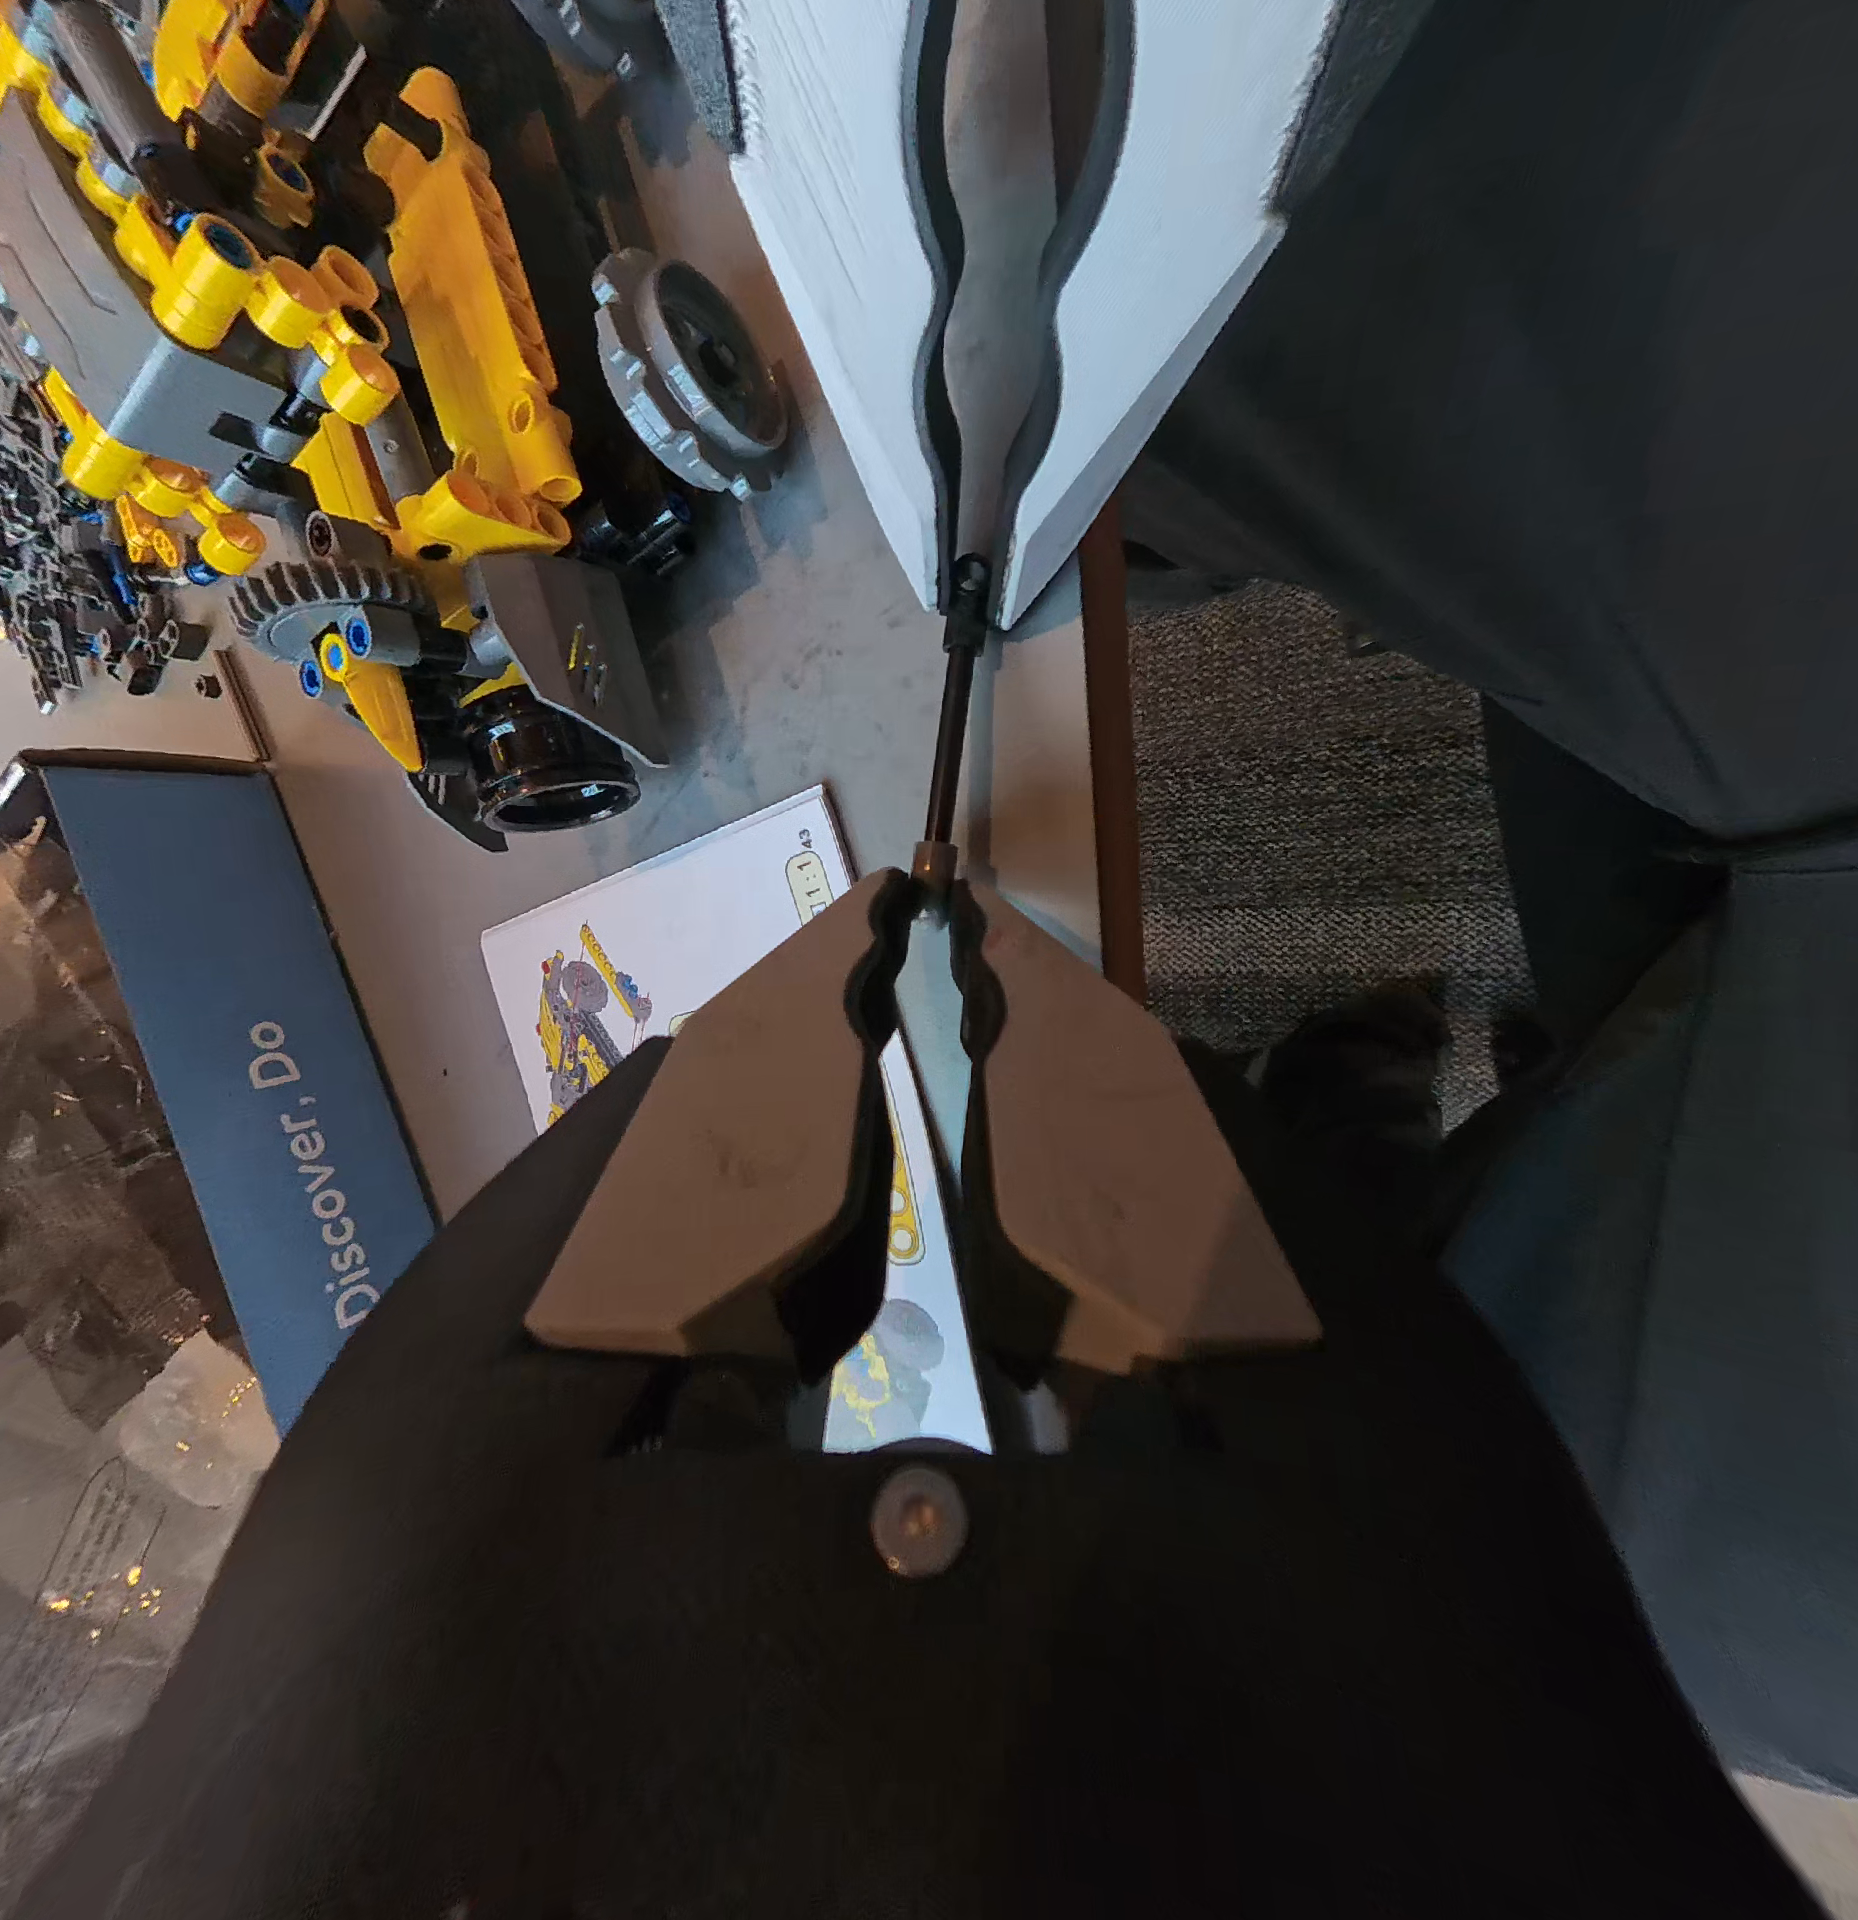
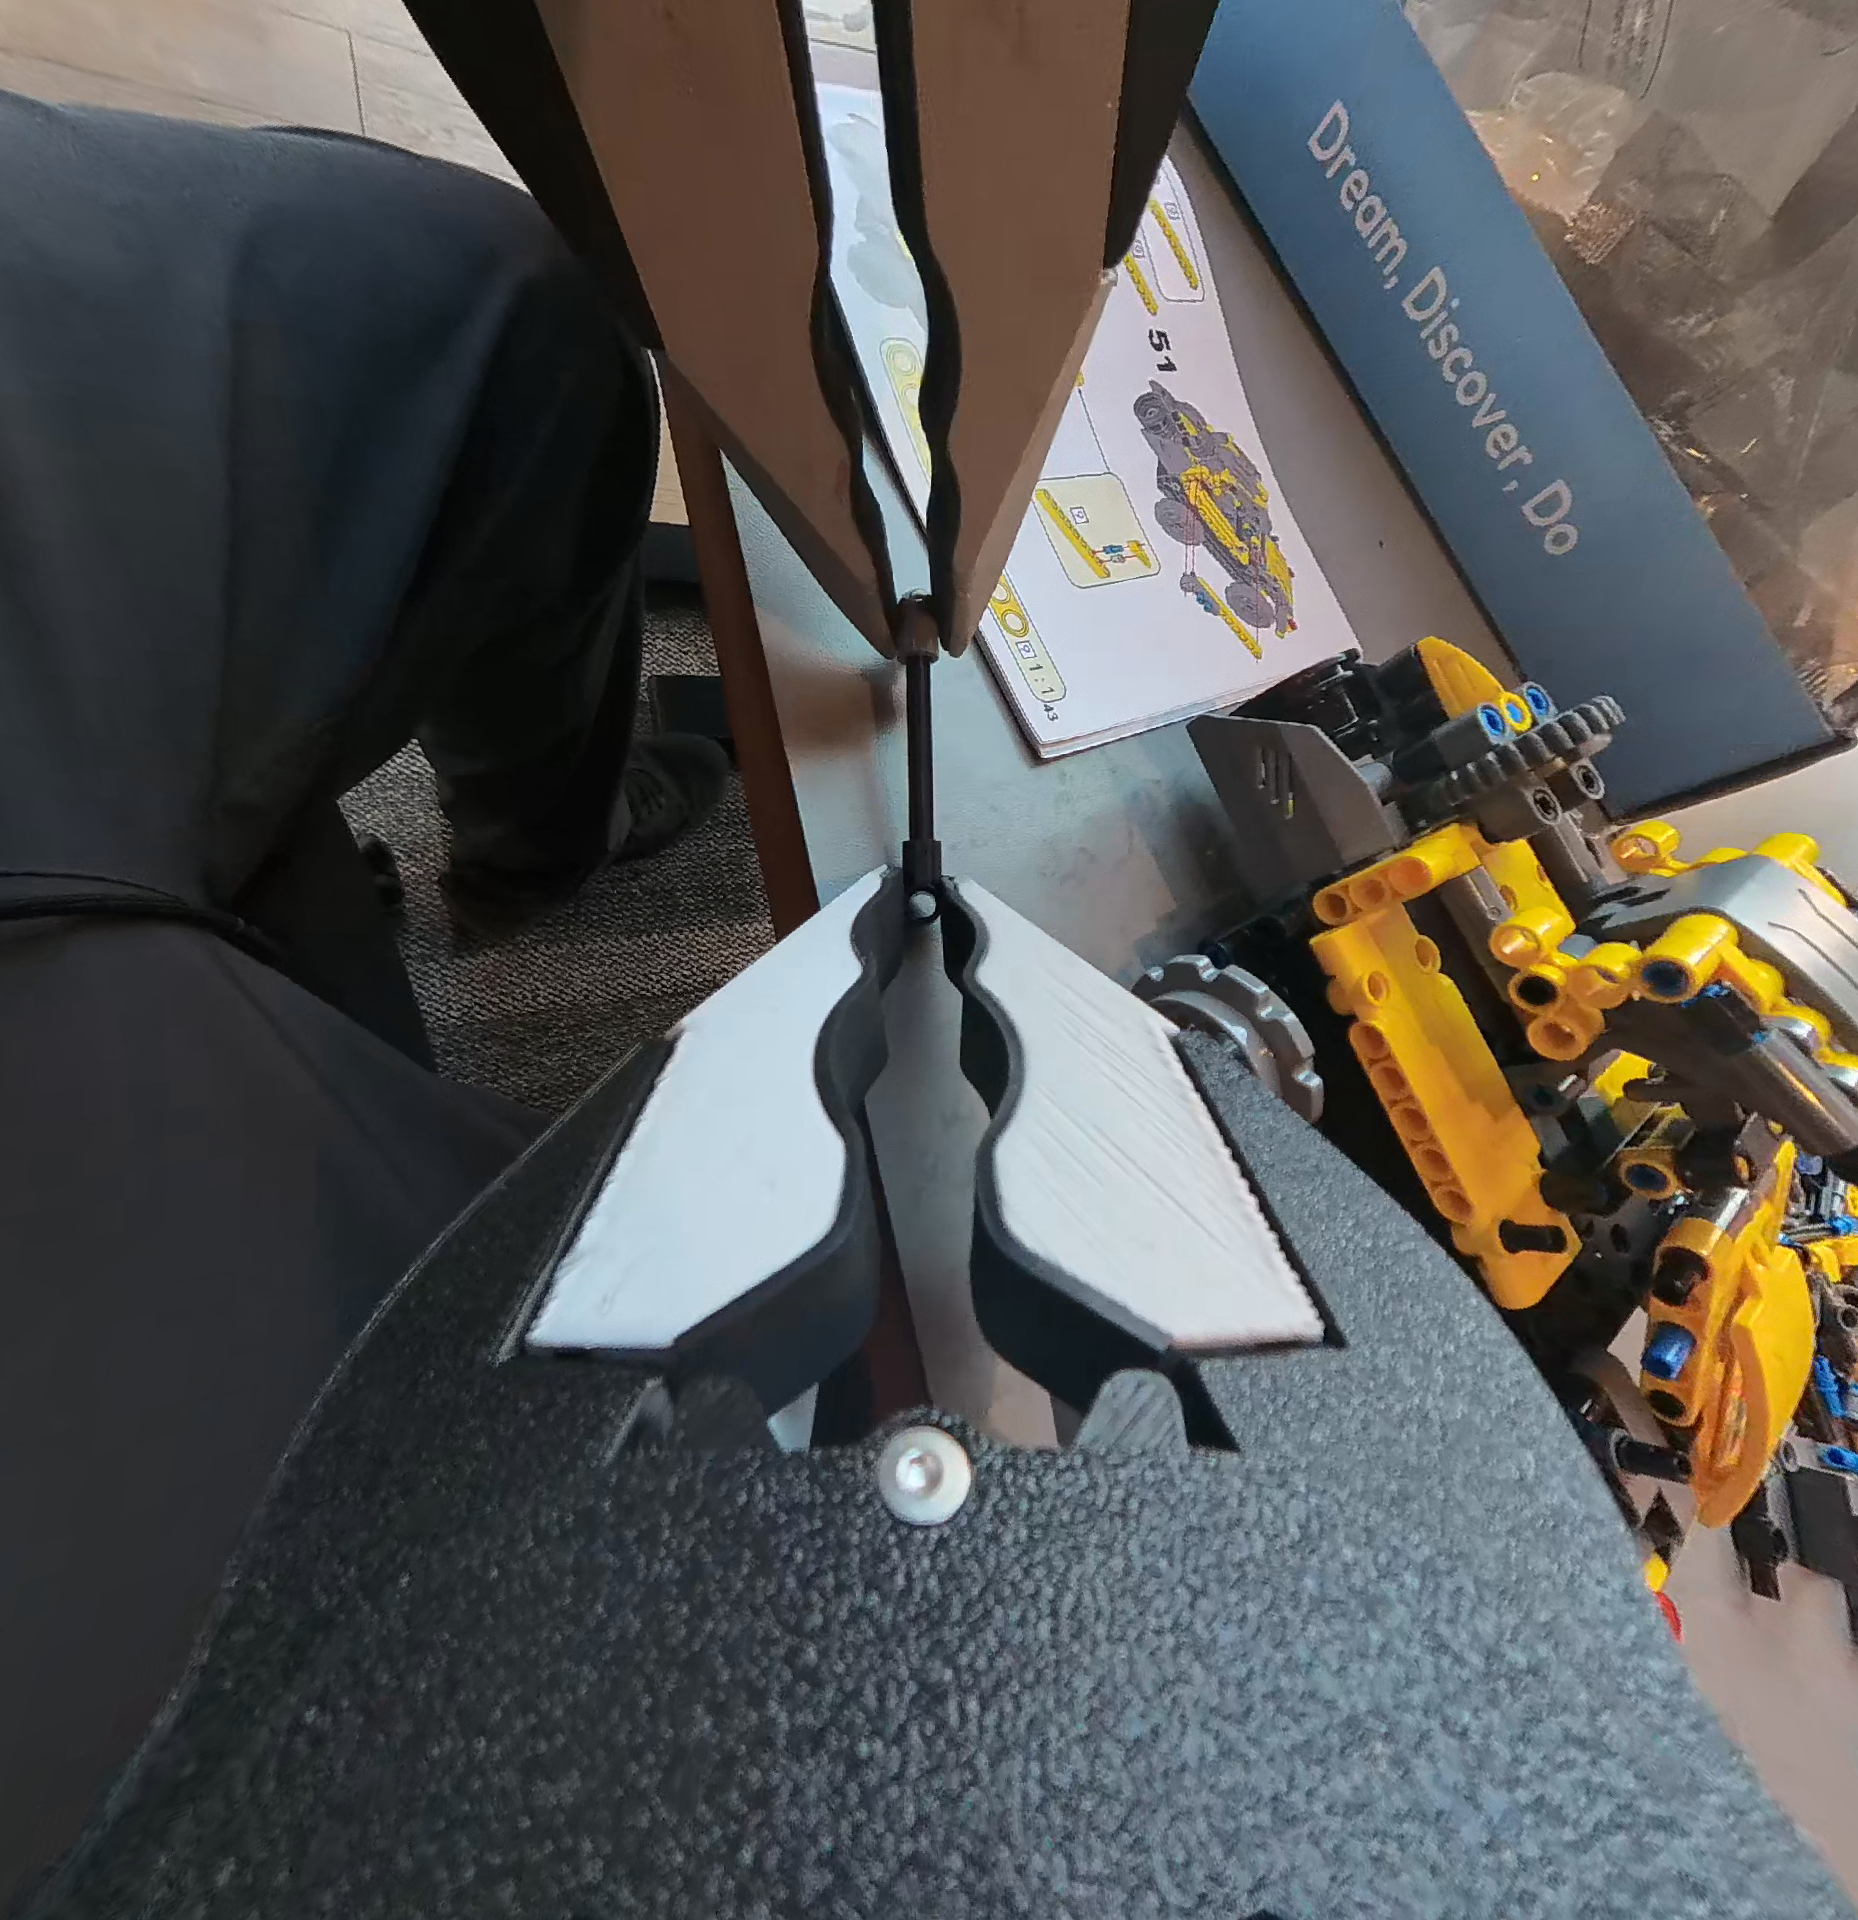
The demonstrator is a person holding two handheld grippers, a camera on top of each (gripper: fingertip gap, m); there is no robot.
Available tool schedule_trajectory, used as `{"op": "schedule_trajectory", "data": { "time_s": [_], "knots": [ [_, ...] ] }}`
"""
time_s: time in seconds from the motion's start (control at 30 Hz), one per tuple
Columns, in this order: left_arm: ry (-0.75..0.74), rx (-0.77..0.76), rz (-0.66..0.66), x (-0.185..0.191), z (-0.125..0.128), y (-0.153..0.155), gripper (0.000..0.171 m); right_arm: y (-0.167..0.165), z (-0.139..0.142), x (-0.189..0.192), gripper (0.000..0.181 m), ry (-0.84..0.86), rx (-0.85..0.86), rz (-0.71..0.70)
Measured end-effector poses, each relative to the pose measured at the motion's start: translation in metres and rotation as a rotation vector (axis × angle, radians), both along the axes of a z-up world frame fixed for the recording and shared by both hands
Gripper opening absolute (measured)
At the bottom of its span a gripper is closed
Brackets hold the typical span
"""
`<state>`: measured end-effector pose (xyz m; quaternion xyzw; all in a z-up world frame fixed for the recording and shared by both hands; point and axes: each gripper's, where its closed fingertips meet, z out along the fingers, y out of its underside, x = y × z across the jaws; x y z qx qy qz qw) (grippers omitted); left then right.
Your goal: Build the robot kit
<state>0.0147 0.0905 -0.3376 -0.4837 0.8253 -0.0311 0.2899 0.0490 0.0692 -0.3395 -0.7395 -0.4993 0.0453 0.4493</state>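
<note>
A thin black axle (image 1: 951, 738) is held in the air between both grippers, above the table's near edge. My left gripper (image 1: 930, 883), with tan fingers, is shut on a small grey bush (image 1: 933, 860) at one end of the axle. My right gripper (image 2: 920, 894), with white fingers, is shut on a black connector (image 2: 920, 868) at the other end. The axle (image 2: 920, 748) runs straight between the two sets of fingertips. The right gripper (image 1: 972, 603) shows at the top of the left wrist view, and the left gripper (image 2: 917, 623) at the top of the right wrist view.
A yellow and grey brick-built vehicle (image 1: 426, 343) (image 2: 1476, 1039) stands on the grey table (image 1: 831, 675). Beside it are a grey toothed wheel (image 1: 696, 374), an open instruction booklet (image 2: 1164, 520) and a blue box (image 2: 1476, 364). Small loose parts (image 1: 31, 540) lie nearby. A person's dark-clothed legs (image 2: 281, 520) are beside the table edge. My right fingertips sit around 5 centimeters from my left ones.
</note>
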Motion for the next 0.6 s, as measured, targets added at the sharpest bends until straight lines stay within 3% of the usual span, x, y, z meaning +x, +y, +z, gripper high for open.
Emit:
{"op": "schedule_trajectory", "data": {
  "time_s": [0.37,0.6],
  "knots": [
    [0.002,-0.013,0.012,0.0030,-0.0037,-0.0039,0.004,0.0039,0.0002,0.0019,0.005,0.017,0.003,-0.002],
    [-0.047,0.019,0.087,0.0069,-0.0032,0.0035,0.004,0.0037,0.0001,0.0019,0.006,-0.004,0.019,0.004]
  ]
}}
